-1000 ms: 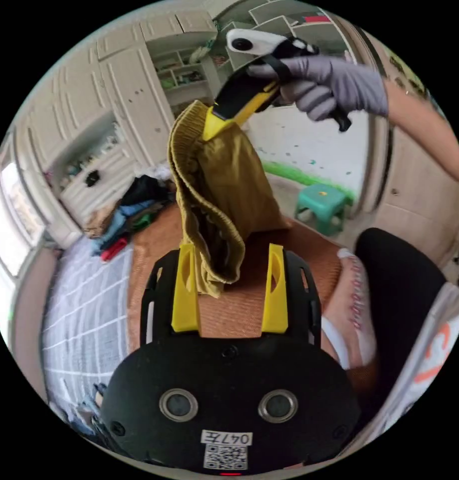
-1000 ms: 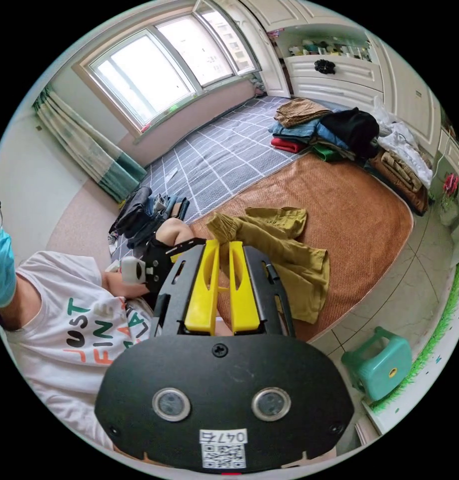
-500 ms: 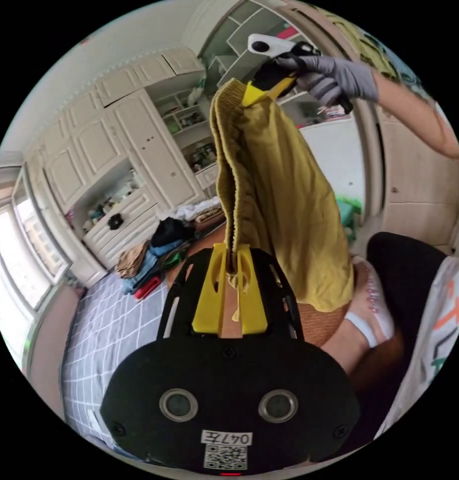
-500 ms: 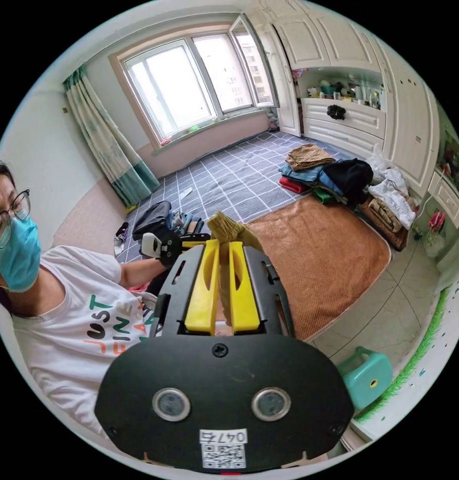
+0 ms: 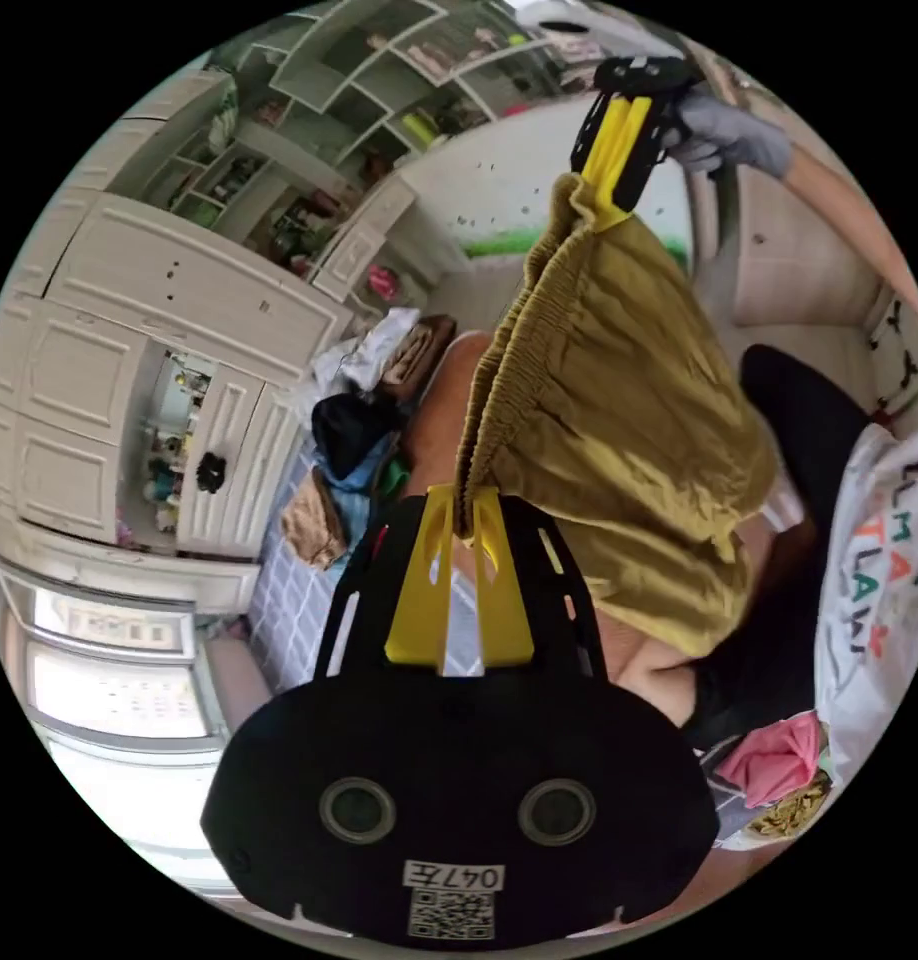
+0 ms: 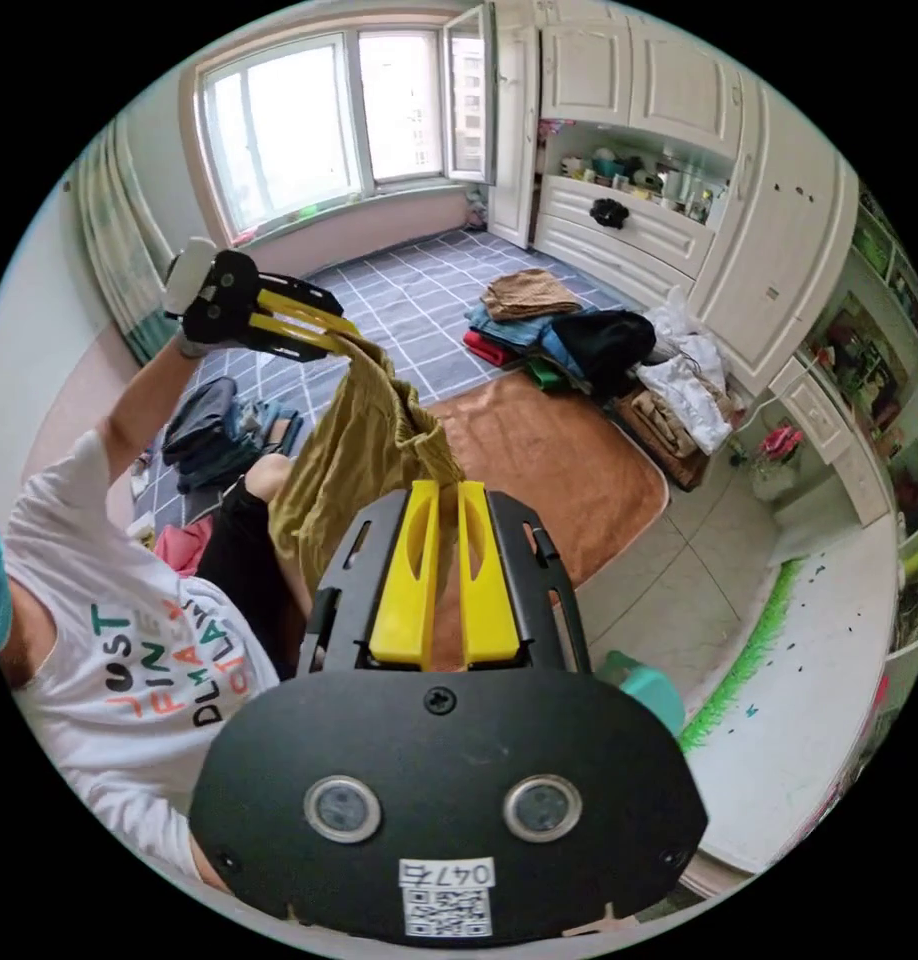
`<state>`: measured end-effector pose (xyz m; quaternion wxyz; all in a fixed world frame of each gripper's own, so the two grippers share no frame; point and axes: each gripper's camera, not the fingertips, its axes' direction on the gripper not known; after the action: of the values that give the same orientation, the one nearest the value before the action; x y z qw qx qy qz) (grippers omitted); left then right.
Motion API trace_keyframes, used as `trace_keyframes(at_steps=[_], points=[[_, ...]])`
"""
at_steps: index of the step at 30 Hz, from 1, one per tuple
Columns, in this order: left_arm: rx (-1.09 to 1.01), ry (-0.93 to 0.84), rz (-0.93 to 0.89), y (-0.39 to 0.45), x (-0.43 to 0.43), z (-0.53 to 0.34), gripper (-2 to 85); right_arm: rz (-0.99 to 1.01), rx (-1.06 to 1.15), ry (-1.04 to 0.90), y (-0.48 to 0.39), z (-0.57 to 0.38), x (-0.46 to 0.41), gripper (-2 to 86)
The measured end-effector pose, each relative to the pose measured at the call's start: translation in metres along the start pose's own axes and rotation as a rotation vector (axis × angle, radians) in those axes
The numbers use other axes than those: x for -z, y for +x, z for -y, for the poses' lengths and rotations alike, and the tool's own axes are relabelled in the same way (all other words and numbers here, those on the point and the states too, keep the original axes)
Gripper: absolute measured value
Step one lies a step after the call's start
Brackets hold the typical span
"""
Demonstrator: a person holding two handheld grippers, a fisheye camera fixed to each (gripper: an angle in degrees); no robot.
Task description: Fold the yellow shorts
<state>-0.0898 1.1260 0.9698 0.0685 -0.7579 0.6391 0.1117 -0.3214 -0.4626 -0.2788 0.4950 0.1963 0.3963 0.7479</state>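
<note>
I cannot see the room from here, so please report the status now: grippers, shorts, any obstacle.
Left gripper and right gripper both shut on the waistband. Yellow shorts held up off the brown mat. Nothing in the way.

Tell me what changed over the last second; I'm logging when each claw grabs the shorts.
The left claw, open a second ago, has shut on the elastic waistband of the mustard-yellow cotton shorts. Both claws rose, lifting the shorts off the orange woven mat so they hang stretched between them. The right claw kept its grip; the heap of folded clothes stayed put.
</note>
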Motion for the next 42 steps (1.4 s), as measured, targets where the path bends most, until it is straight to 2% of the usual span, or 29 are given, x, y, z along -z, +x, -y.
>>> trace_keyframes(at_steps=[2,5,9,12,15,17,20,25,29,34,36,38,42], points=[[-0.011,-0.068,0.186,-0.023,-0.007,0.060,0.8,-0.059,-0.031,0.026,0.022,0.029,-0.008,0.7],[-0.027,-0.030,0.407,-0.021,0.015,0.095,0.7,-0.185,0.049,0.156,0.011,0.045,0.009,0.7],[-0.126,-0.027,0.515,0.033,-0.006,0.095,0.8,-0.169,0.210,0.235,-0.019,0.035,-0.008,0.7],[-0.309,-0.097,0.524,0.120,-0.081,0.087,0.8,-0.120,0.289,0.173,-0.045,0.018,-0.075,0.6],[-0.429,-0.180,0.354,0.212,-0.176,0.086,0.8,-0.076,0.314,0.028,-0.074,-0.006,-0.179,0.6],[-0.449,-0.227,0.162,0.272,-0.243,0.091,0.8,-0.030,0.295,-0.098,-0.096,-0.033,-0.264,0.6],[-0.439,-0.262,-0.061,0.314,-0.291,0.105,0.8,-0.004,0.301,-0.217,-0.127,-0.071,-0.341,0.7],[-0.497,-0.261,-0.267,0.312,-0.301,0.128,0.9,0.073,0.277,-0.231,-0.160,-0.103,-0.369,0.9],[-0.393,-0.201,-0.503,0.262,-0.299,0.136,1.2,0.200,0.188,-0.264,-0.156,-0.105,-0.382,2.0],[-0.218,-0.124,-0.542,0.217,-0.285,0.112,1.4,0.355,0.158,-0.301,-0.139,-0.114,-0.384,7.4],[-0.170,-0.104,-0.515,0.212,-0.274,0.102,1.2,0.337,0.089,-0.214,-0.114,-0.122,-0.367,6.3],[-0.127,-0.115,-0.527,0.216,-0.264,0.093,0.5,0.250,-0.088,-0.100,-0.063,-0.129,-0.347,3.8],[-0.102,-0.161,-0.537,0.237,-0.265,0.083,-0.5,0.161,-0.254,-0.074,-0.003,-0.119,-0.354,2.5]])
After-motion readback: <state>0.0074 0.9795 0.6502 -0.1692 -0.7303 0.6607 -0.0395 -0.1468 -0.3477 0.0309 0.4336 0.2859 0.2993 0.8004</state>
